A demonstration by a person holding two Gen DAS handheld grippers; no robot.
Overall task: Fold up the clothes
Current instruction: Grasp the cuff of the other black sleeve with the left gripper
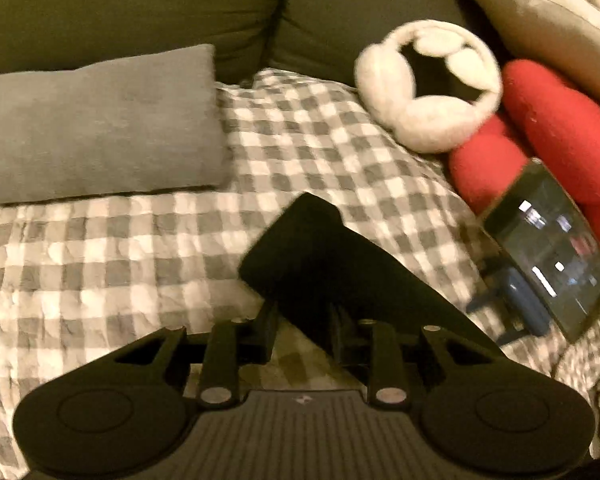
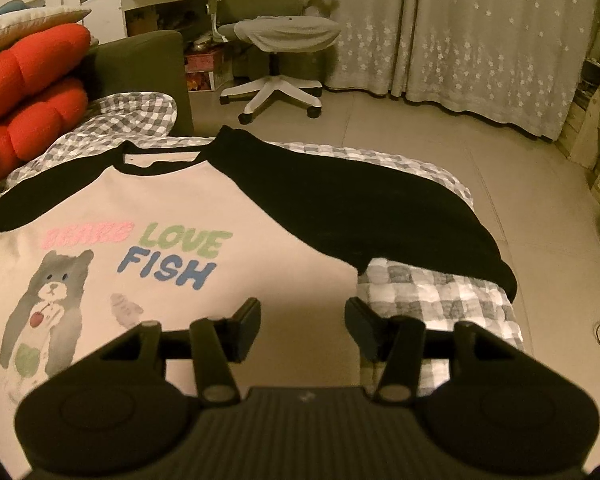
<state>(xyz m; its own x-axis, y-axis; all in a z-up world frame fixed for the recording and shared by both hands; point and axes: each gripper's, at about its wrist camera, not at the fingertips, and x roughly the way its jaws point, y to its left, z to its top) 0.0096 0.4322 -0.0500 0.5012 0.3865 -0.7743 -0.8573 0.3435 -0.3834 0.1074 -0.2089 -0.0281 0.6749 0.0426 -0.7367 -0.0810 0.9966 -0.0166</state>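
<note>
Left gripper (image 1: 304, 320) clamped on black sleeve cloth (image 1: 300, 240) above grey-checked quilt (image 1: 120, 264). Right gripper (image 2: 302, 326) hovered, jaws apart, over cream bear-print raglan shirt (image 2: 180, 200) near its side edge.

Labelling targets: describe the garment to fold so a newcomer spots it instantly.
On the grey-and-white checked bedspread, in front of the right gripper, lies a raglan shirt spread flat. Unlike the red cushions beside it, it has black sleeves and a bear with "LOVE FISH" lettering.

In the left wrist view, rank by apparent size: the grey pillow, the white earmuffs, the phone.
1. grey pillow, clearly largest.
2. white earmuffs and phone look about alike; the phone lies nearer the camera and is cut by the edge, so I will not rank them.
</note>
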